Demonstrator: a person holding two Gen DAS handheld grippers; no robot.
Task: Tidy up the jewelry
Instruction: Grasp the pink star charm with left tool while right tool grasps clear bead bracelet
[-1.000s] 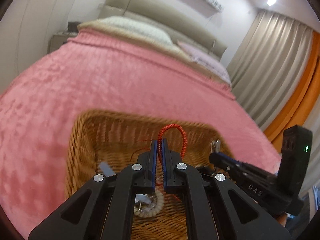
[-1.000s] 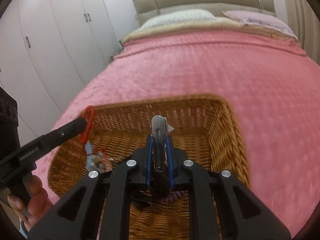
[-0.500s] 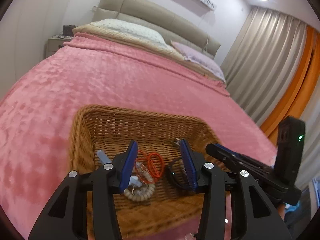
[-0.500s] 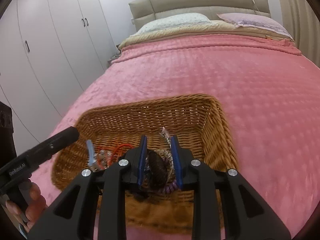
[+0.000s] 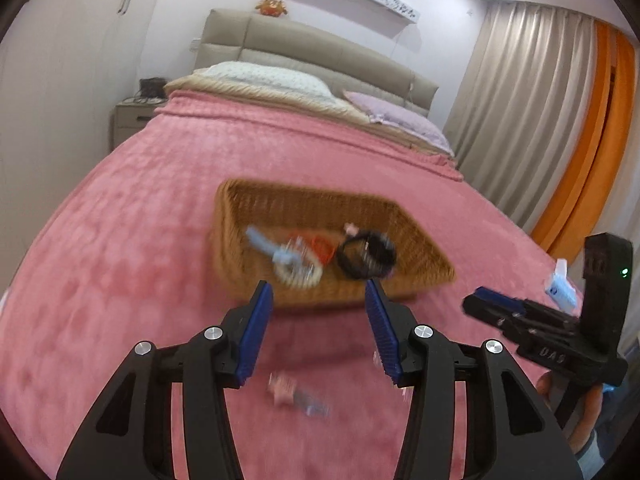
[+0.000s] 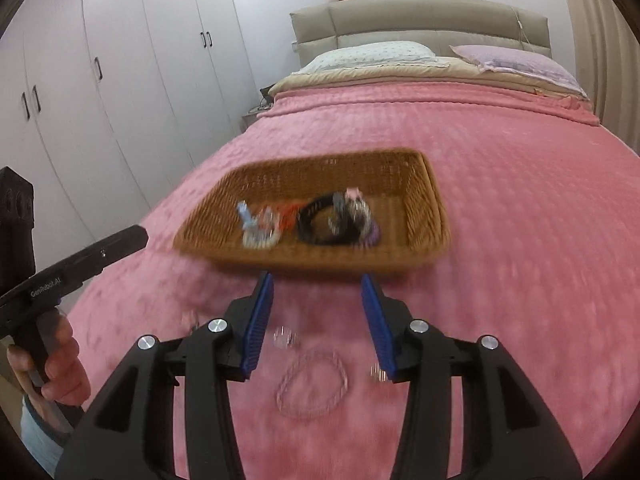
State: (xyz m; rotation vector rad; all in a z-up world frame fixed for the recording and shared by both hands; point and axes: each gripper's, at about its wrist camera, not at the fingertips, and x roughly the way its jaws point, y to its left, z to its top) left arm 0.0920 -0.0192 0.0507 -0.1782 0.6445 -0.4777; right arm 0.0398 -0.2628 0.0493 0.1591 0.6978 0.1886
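Note:
A wicker basket (image 5: 424,252) sits on the pink blanket and holds a red cord (image 5: 320,246), a black band (image 5: 366,258), a blue clip (image 5: 276,250) and a bead bracelet (image 5: 300,276). My left gripper (image 5: 318,292) hovers short of the basket, jaws opening, nothing between them. My right gripper (image 6: 317,284) is also back from the basket (image 6: 430,208), jaws opening and empty. On the blanket under it lie a pale chain bracelet (image 6: 312,380) and a small ring-like piece (image 6: 285,336). A small pink and blue piece (image 5: 296,394) lies under the left gripper.
The bed's pink blanket (image 6: 520,240) runs back to pillows (image 6: 372,54) and a headboard. White wardrobes (image 6: 120,60) stand on the left, curtains (image 5: 520,100) on the right. A hand (image 6: 60,360) holds the left gripper's handle. A nightstand (image 5: 132,118) stands beside the bed.
Both grippers opened, dropped the red cord and a clip into the basket, and pulled back from it. The basket now sits farther off and loose pieces on the blanket show.

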